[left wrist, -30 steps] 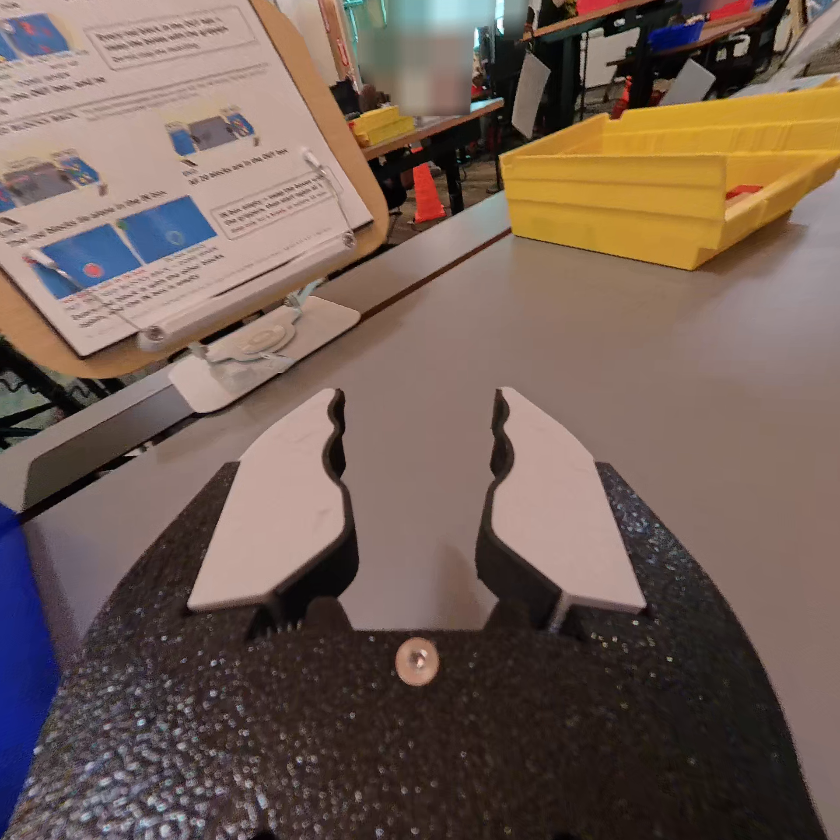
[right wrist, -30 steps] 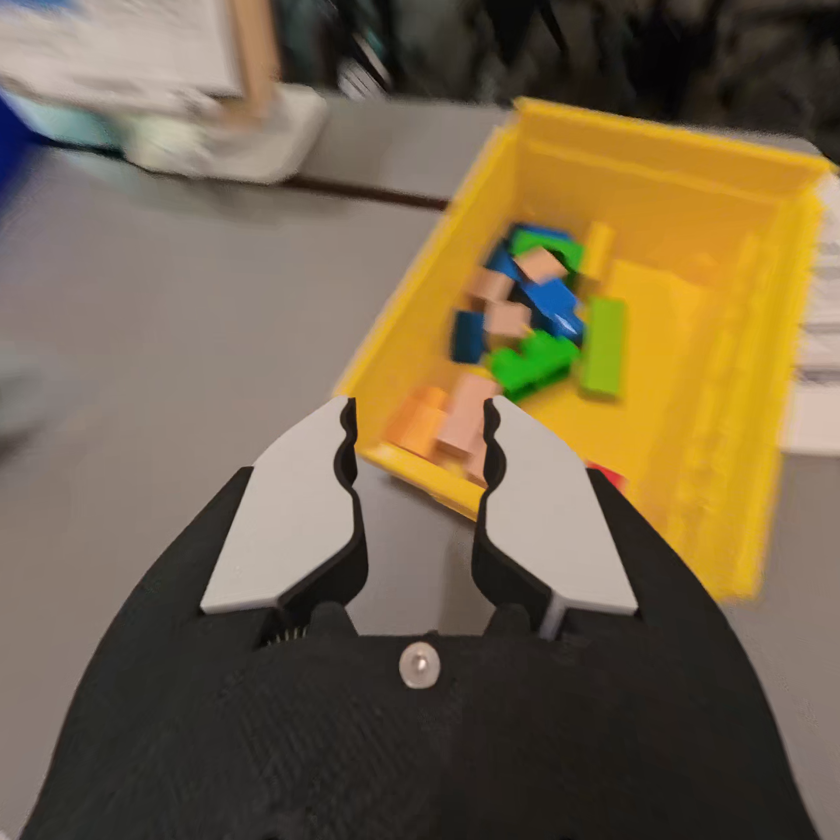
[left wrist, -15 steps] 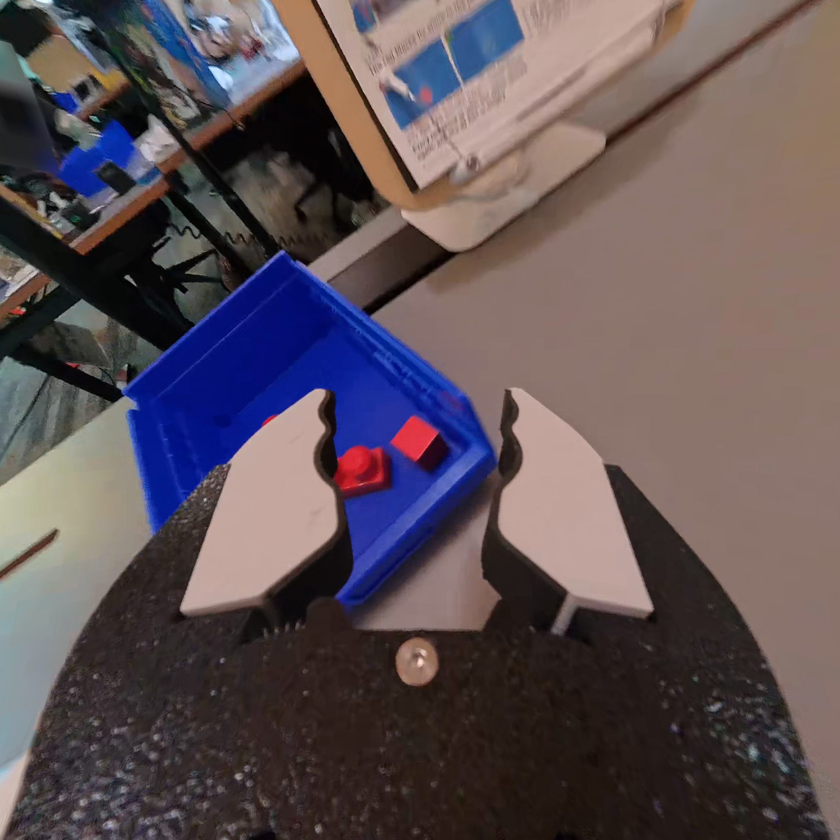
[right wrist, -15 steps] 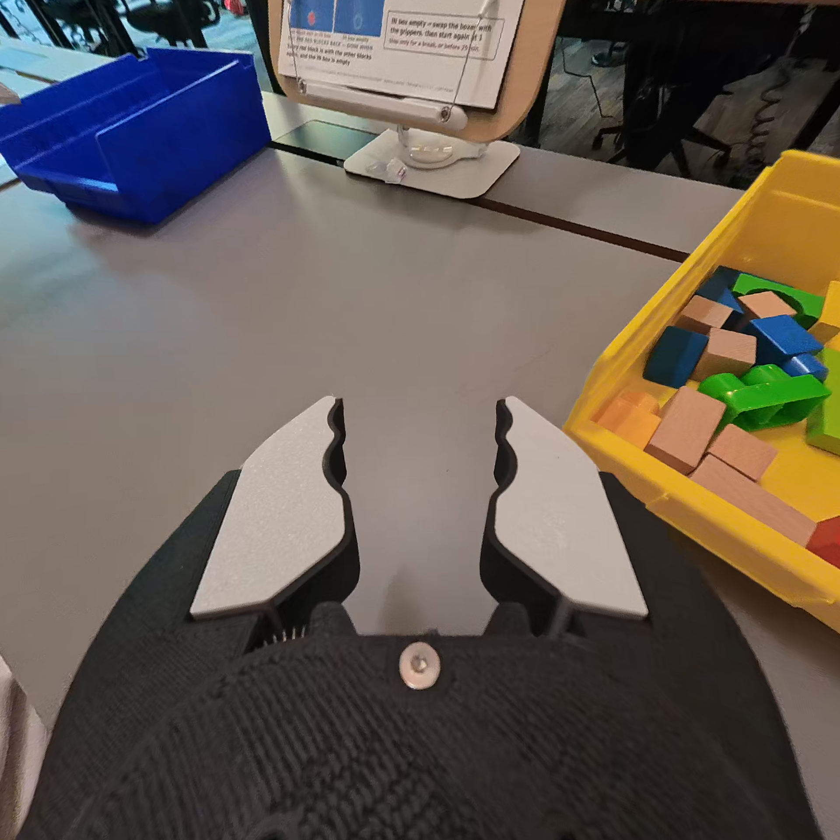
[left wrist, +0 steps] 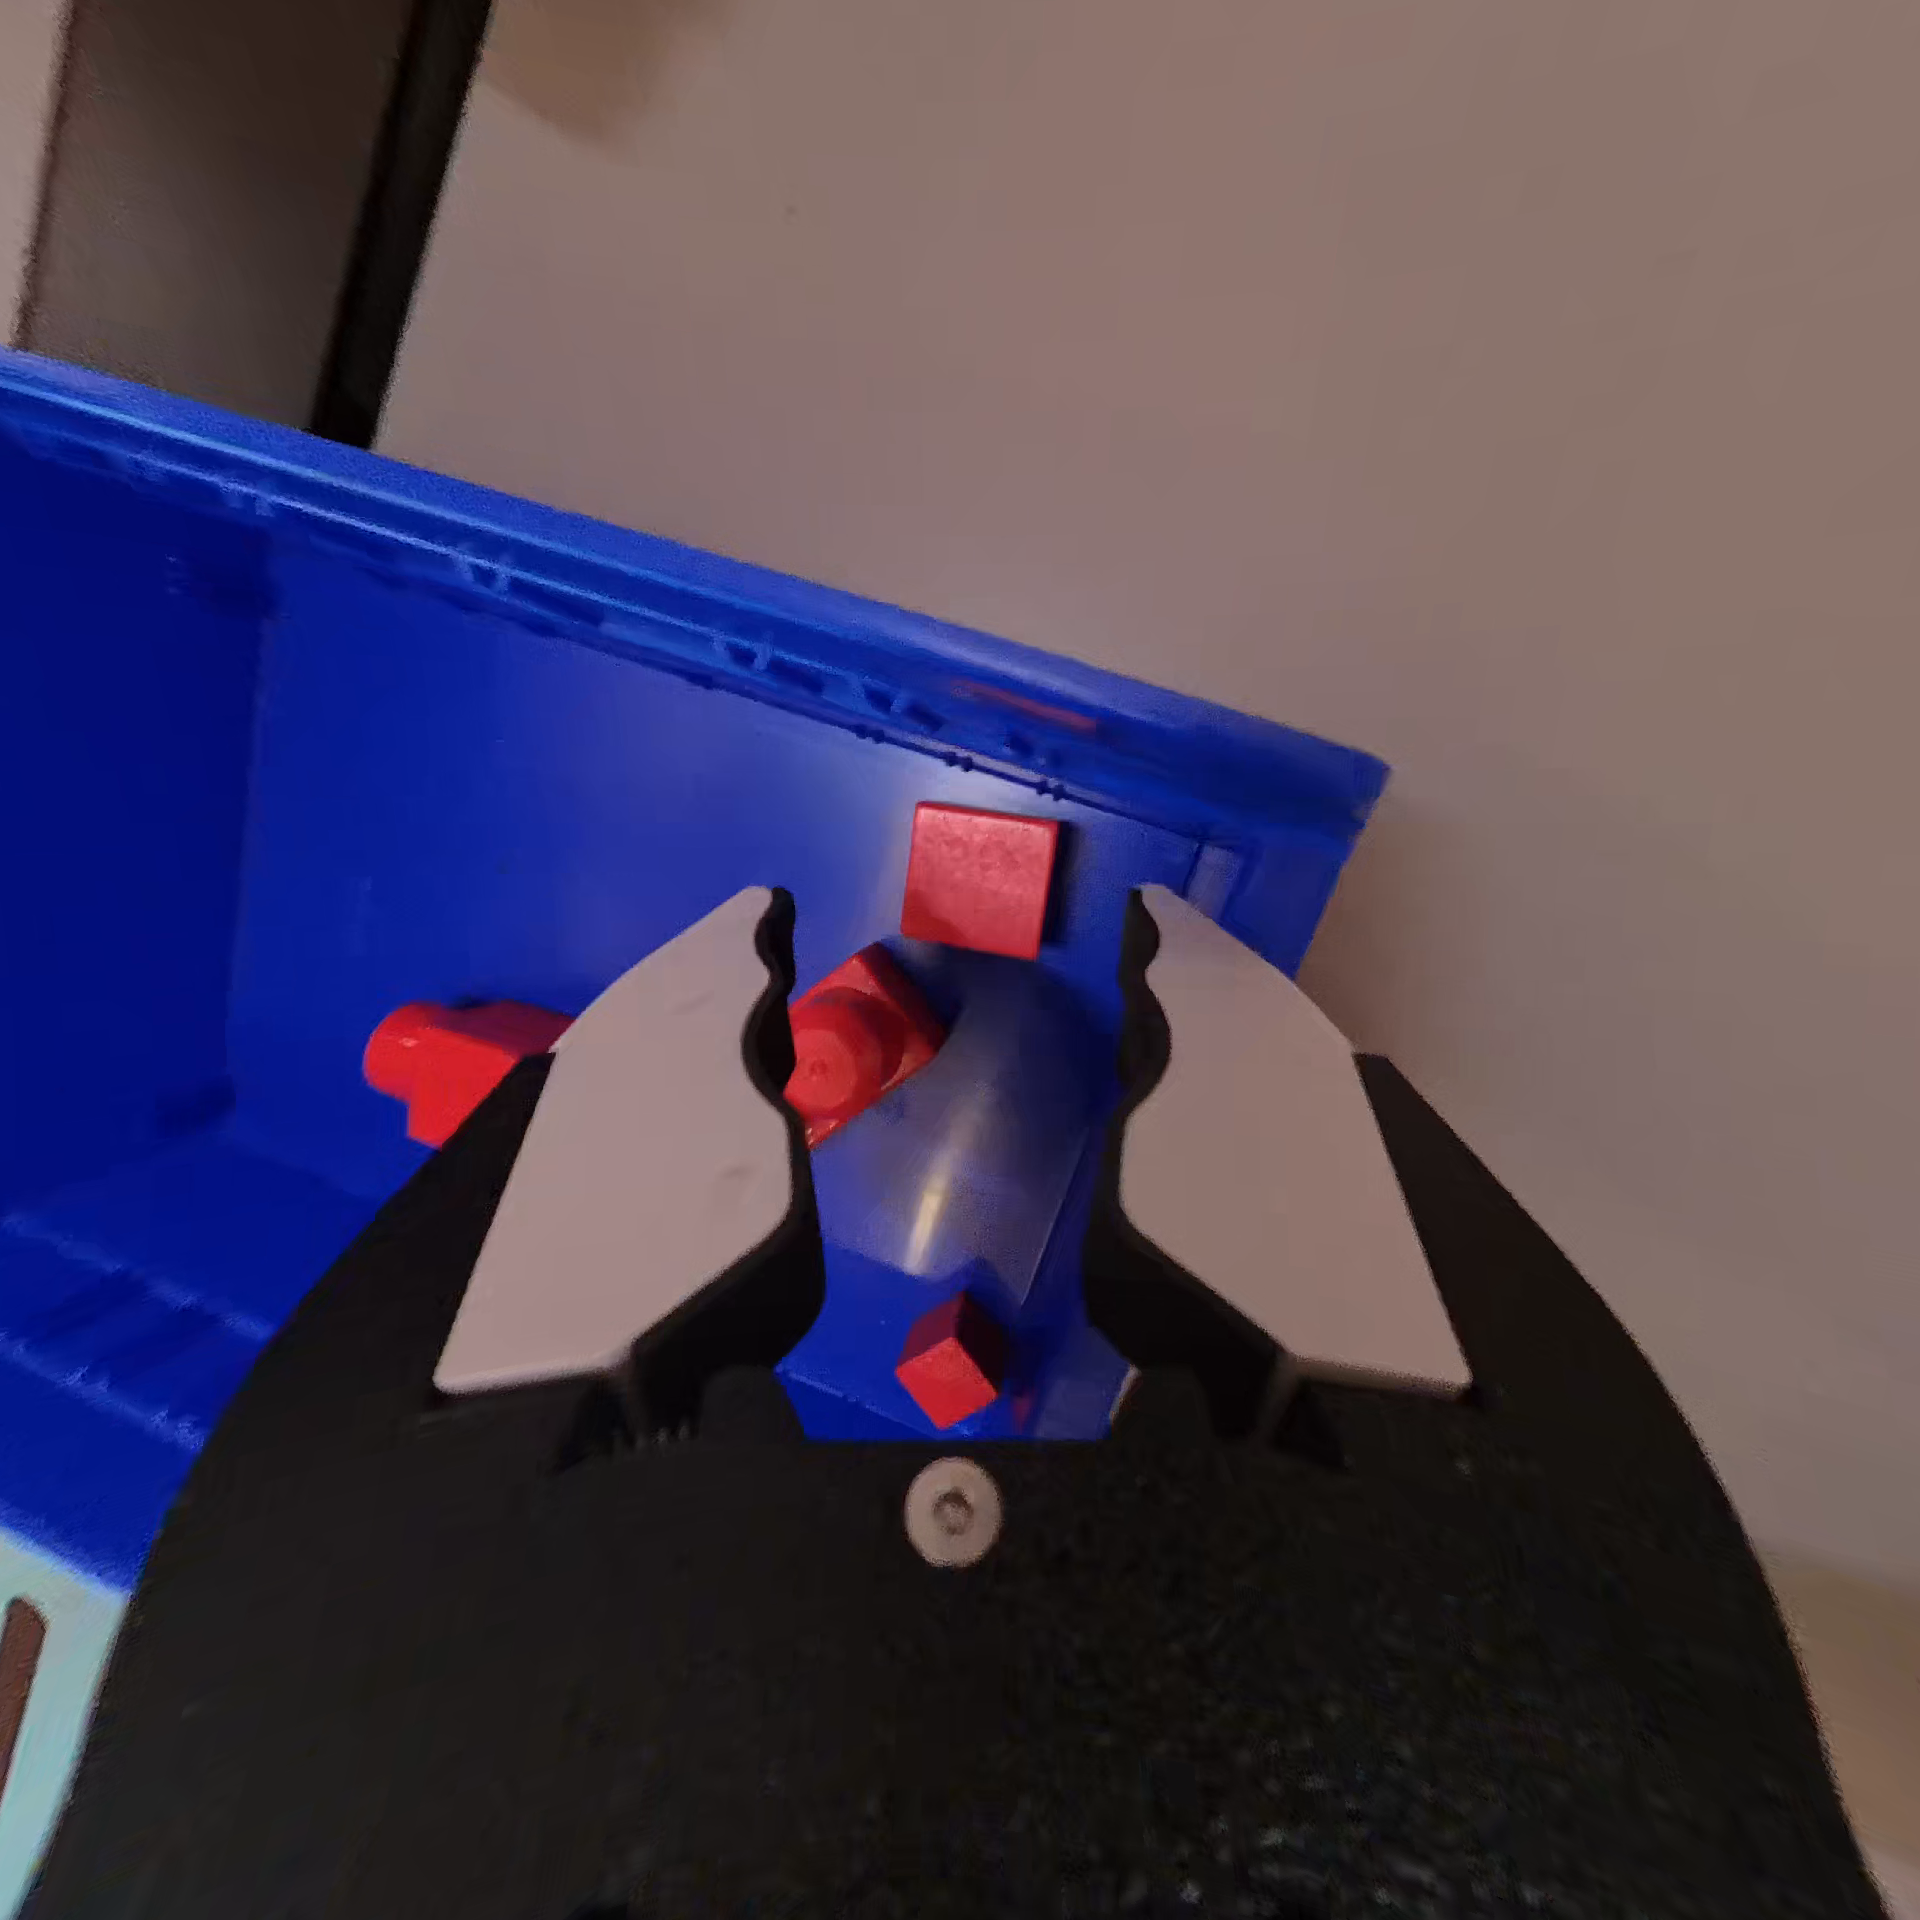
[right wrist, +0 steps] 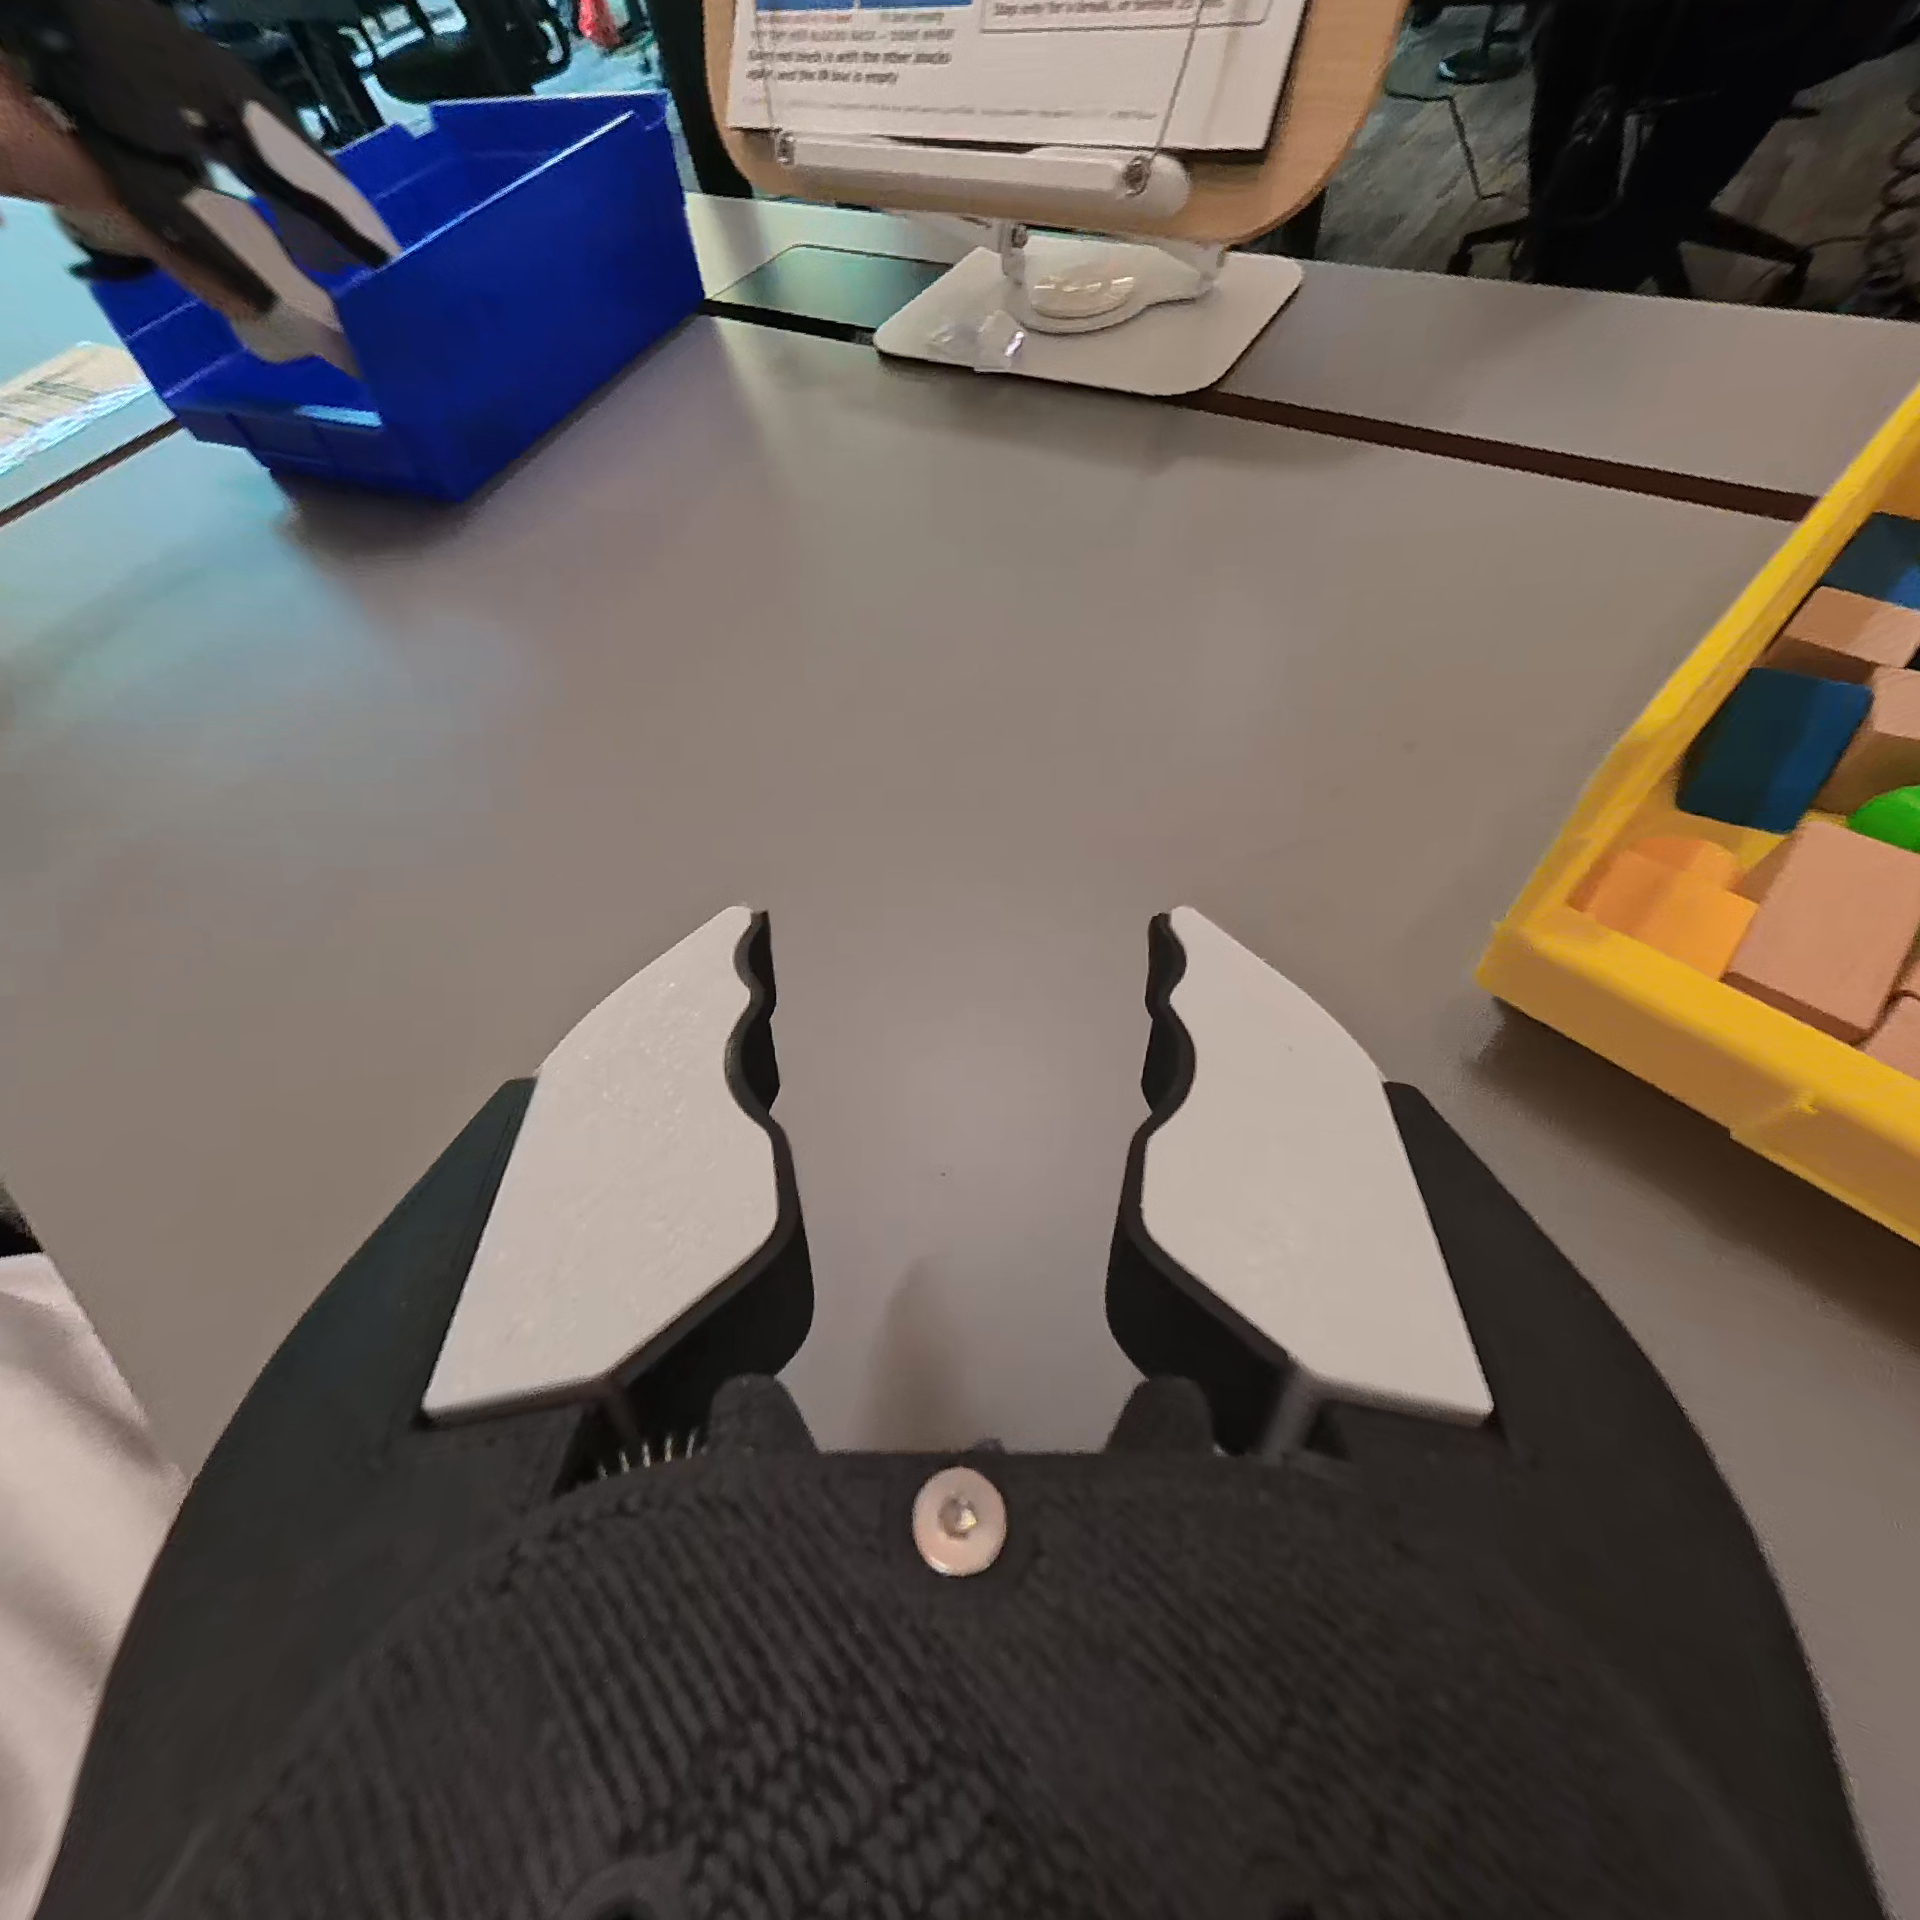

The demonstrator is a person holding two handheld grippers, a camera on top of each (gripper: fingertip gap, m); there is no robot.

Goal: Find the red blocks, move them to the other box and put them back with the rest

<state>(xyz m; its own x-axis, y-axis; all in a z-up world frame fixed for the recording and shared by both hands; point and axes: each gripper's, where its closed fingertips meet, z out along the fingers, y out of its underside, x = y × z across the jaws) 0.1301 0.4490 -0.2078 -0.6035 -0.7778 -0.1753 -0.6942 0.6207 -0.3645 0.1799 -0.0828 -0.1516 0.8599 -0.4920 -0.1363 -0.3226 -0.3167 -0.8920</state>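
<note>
— Where are the red blocks?

— In the blue box, under the left claw. A square one lies just past its tips by the far wall; a pegged one is against the left finger, unclamped.

— Claws?

— Both wide open, gripping nothing. The right claw hovers over bare bench, the yellow box of mixed blocks to its right.

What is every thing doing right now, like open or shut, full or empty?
Left gripper: open, over the blue box, holding nothing.
Right gripper: open, empty, above bare table.
Blue box: holds red blocks.
Yellow box: holds mixed coloured blocks.
Instruction board: upright on its stand.
</note>
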